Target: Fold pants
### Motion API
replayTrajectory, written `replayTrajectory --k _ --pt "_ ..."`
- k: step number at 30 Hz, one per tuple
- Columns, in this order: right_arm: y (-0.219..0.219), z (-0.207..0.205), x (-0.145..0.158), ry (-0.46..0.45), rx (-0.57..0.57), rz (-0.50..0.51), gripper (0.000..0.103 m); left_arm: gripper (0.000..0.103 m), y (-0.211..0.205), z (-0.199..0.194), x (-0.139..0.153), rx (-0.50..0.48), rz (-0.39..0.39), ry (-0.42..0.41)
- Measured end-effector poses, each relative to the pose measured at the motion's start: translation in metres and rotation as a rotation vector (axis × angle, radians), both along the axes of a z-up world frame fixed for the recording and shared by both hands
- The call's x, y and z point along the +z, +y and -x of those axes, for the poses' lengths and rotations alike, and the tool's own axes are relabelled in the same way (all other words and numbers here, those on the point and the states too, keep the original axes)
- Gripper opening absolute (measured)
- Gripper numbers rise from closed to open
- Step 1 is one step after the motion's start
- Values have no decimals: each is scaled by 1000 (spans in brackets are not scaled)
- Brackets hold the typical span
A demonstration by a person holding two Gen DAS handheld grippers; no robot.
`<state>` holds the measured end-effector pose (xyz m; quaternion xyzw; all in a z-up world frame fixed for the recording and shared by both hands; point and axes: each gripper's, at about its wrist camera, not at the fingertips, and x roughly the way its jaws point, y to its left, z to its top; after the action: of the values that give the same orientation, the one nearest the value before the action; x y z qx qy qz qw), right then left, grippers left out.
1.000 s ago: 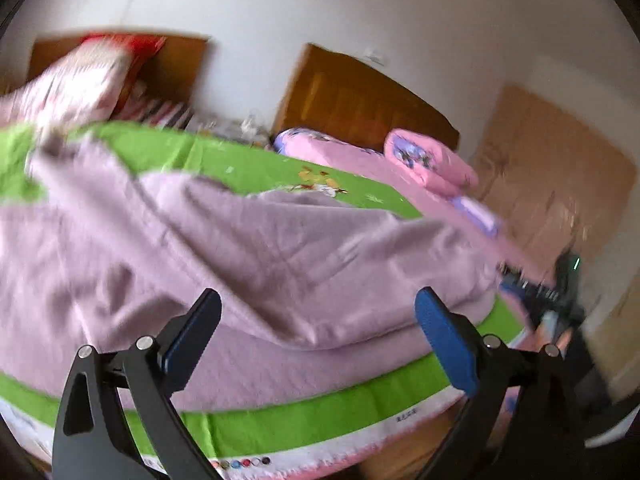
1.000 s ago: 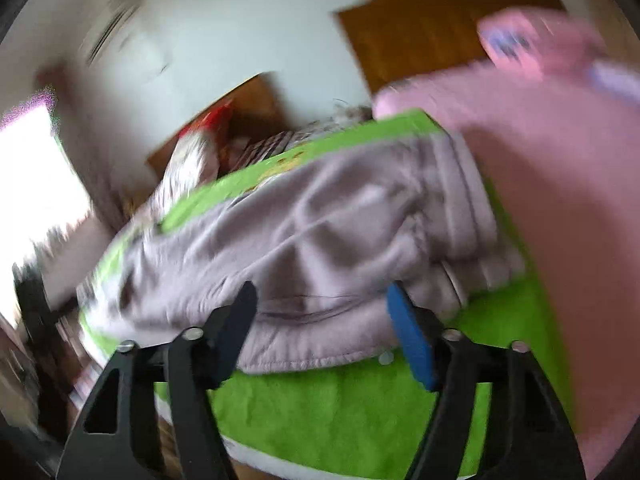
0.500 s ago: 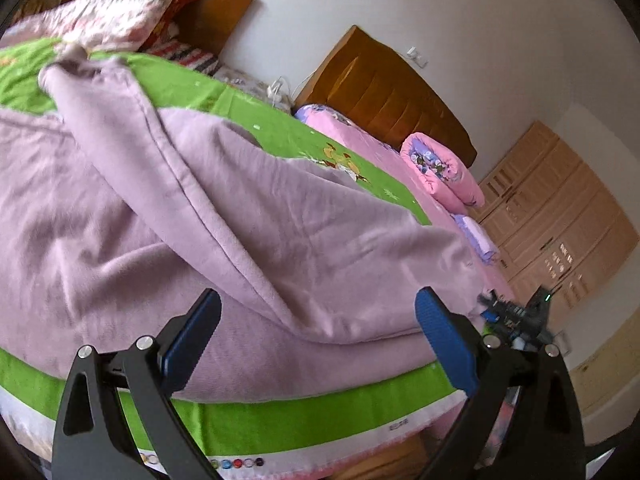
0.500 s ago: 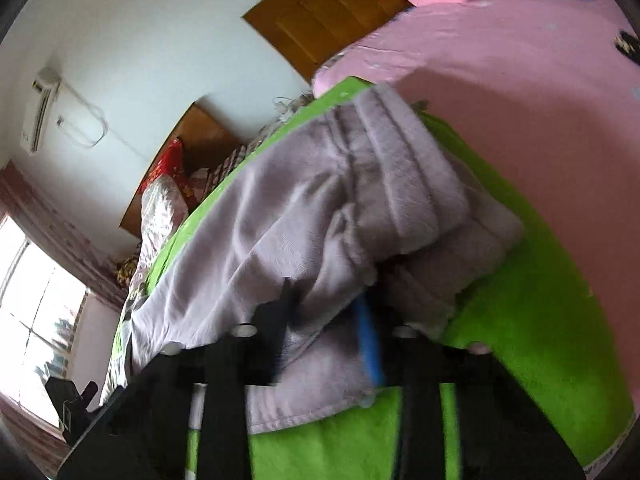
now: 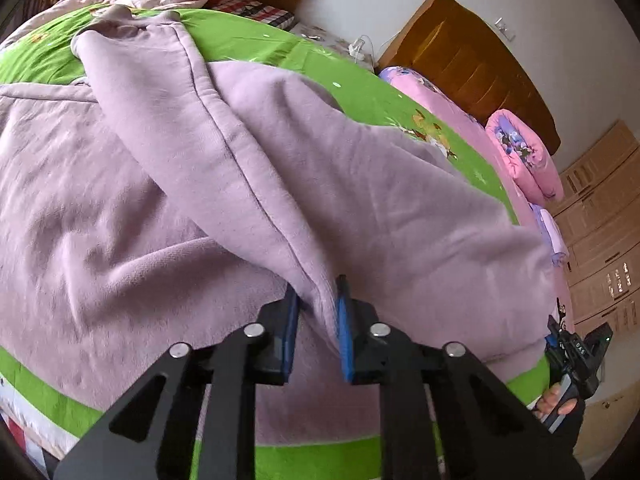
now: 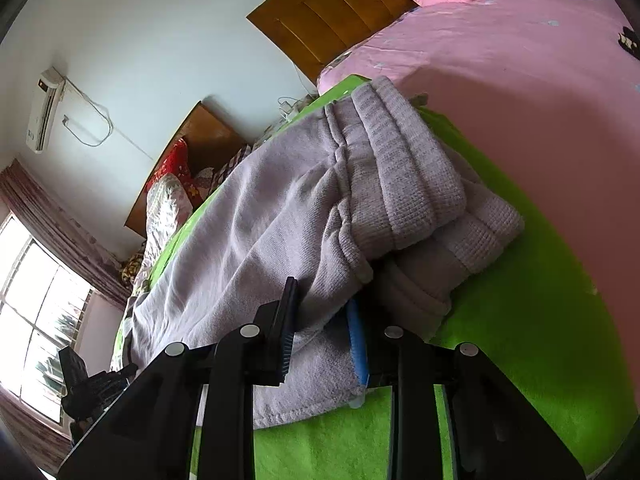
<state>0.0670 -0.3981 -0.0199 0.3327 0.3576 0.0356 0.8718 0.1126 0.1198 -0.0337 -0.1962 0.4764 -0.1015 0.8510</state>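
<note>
Across the green bedspread [image 5: 280, 52] lie soft, floppy lilac sweatpants [image 5: 120, 208]; my left hand-held gripper [image 5: 316, 320] has just pinched a leg fold, right hand-held gripper [image 6: 324, 320] closing probably near the waistband.

The left gripper [image 5: 318, 304] points steeply downward, and its jaws have just been closing, the blue pads now pinching a raised fold of the pants [image 5: 248, 168]. The right gripper [image 6: 324, 312] tilts down less steeply; its jaws have also just been closing and now clamp cloth near the waistband. At the left view's right edge, the person's right hand [image 5: 560, 400] holds that gripper's handle.
</note>
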Motion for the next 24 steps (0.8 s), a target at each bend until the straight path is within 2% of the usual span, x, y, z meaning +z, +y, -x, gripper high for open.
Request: replayTrajectory --k 2,7,10,11,13,16,17,18,24 --pt "4 -5 14 -6 41 48 14 9 4 -1 8 -14 20 -37" --pt "-4 -15 69 -100 78 93 11 9 16 15 78 -45 86 -251" --pt "-11 -1 87 -156 83 104 11 9 15 36 100 -77 85 -317" --pt "-13 4 83 -153 82 98 11 10 13 42 96 -89 72 -314" --pt "-17 12 60 -108 76 79 11 10 12 52 71 -96 36 -272" --pt "-20 18 -1 26 41 60 10 10 12 48 12 -95 39 -135" --pt "-22 20 -6 12 33 40 9 10 8 44 -1 -97 26 -106" --pt "-24 23 -7 -5 25 28 9 10 6 43 -8 -102 4 -119" --pt "-23 28 15 -49 20 54 9 10 3 48 21 -86 -28 -200"
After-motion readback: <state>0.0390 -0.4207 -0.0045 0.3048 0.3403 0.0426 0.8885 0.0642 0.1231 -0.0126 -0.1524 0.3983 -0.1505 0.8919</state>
